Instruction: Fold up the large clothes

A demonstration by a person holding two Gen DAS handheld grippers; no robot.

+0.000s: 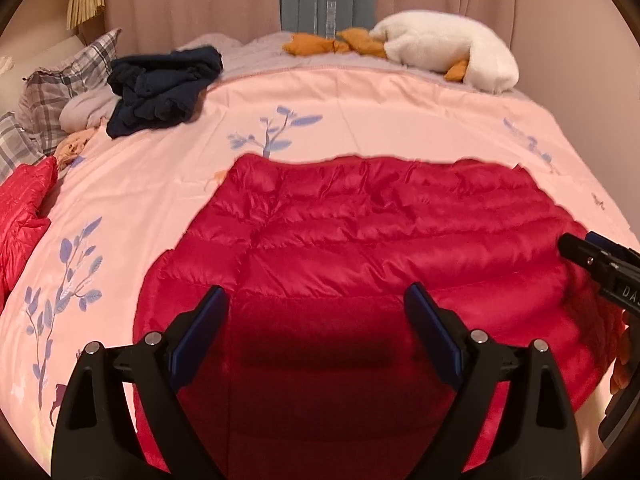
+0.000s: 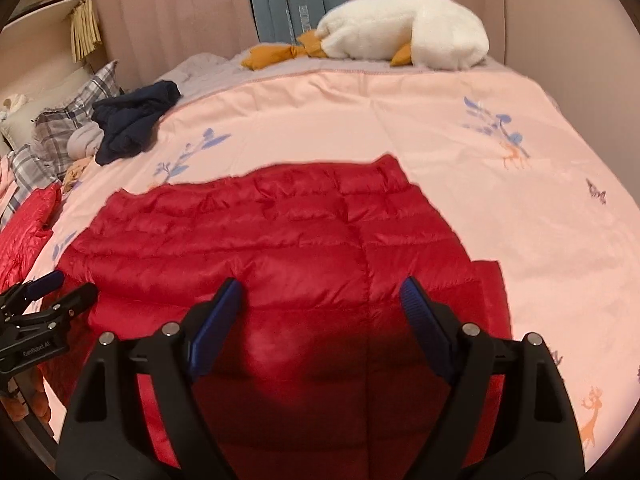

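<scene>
A red quilted puffer jacket [image 1: 360,232] [image 2: 256,236] lies spread flat on the pink bedspread [image 1: 360,96] [image 2: 480,208]. My left gripper [image 1: 316,300] hovers over its near part, fingers wide apart and nothing between them. My right gripper [image 2: 322,290] hangs open over the jacket's right half, also holding nothing. In the left wrist view the right gripper's black finger [image 1: 600,264] shows at the right edge. The left gripper [image 2: 60,288] appears at the left edge of the right wrist view, beside the jacket's left side.
A dark navy garment [image 1: 160,84] [image 2: 132,120] lies crumpled at the far left beside plaid pillows [image 1: 60,84]. A second red quilted piece [image 1: 20,208] [image 2: 28,224] lies at the left edge. A white plush goose [image 1: 444,48] [image 2: 404,32] rests at the far end before curtains.
</scene>
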